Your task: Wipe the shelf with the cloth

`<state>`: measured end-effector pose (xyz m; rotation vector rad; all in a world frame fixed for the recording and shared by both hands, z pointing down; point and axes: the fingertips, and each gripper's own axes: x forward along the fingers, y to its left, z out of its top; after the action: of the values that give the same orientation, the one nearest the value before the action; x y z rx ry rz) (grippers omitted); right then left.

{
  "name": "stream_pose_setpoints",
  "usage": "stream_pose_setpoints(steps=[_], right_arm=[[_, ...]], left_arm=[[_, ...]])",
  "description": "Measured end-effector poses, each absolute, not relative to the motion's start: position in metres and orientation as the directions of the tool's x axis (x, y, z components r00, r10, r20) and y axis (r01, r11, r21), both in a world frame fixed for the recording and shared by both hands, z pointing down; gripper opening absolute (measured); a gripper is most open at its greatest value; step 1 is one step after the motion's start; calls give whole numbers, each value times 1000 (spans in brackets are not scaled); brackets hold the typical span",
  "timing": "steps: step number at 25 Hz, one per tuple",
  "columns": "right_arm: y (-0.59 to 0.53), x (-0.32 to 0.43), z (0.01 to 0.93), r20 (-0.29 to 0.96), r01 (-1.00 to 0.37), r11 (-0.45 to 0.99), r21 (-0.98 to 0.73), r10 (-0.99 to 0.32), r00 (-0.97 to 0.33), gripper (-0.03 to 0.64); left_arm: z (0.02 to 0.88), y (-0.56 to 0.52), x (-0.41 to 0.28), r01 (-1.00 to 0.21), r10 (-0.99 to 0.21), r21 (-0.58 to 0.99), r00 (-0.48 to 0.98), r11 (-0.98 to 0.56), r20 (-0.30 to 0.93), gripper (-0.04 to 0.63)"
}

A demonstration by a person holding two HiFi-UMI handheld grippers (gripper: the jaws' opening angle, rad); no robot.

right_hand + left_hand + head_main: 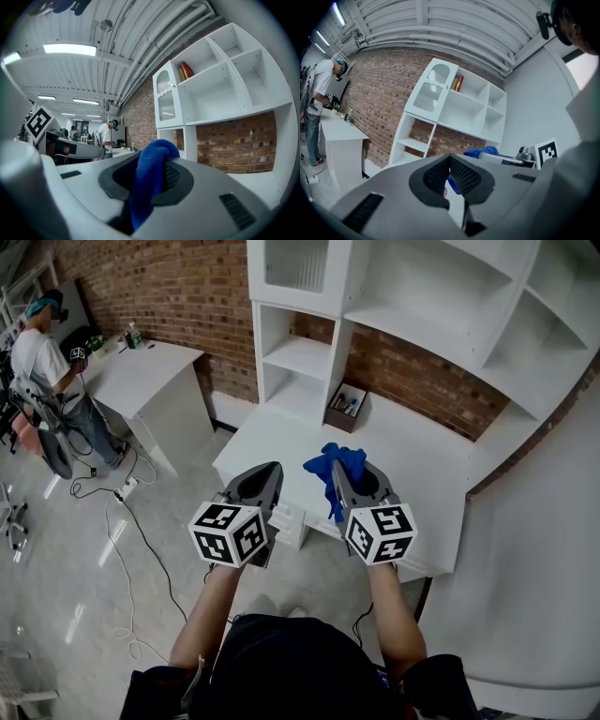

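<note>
The blue cloth [336,465] is in your right gripper [356,484], whose jaws are clenched on it. In the right gripper view it bunches above the jaw tips and hangs down between them. In the head view it sits at the front end of that gripper, over the white desk top [281,442], apart from the shelf unit [422,306] beyond it.

Your left gripper [265,474] is just beside the right one, level with it. Its jaws are closed together with nothing between them.

A small brown box [347,407] stands at the back of the desk top against the brick wall [169,296]. A copper-coloured can [186,70] stands in an upper compartment of the shelf unit. Far to the left, a person [37,362] stands at a separate white table [150,371].
</note>
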<state>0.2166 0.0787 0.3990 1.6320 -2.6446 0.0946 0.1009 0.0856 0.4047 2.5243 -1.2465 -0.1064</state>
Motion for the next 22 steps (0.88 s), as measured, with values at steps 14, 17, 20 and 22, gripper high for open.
stream_pose_setpoints(steps=[14,17,20,22], right_arm=[[58,213,406,47,-887,457,-67,-887,-460,78],[47,209,405,42,-887,457,-67,-887,-460,78],[35,205,407,46,-887,457,-69,-886,-461,78],[27,204,408,48,-887,456,-71,-887,-460,78]], left_arm=[[411,67,105,-769,-782,300,615,-565,104,14],[407,54,101,-768,-781,294,616,-569,97,15],[408,42,97,-768,-782,297,615,-567,96,15],[410,34,96,-766,-781,302,617,-567,98,15]])
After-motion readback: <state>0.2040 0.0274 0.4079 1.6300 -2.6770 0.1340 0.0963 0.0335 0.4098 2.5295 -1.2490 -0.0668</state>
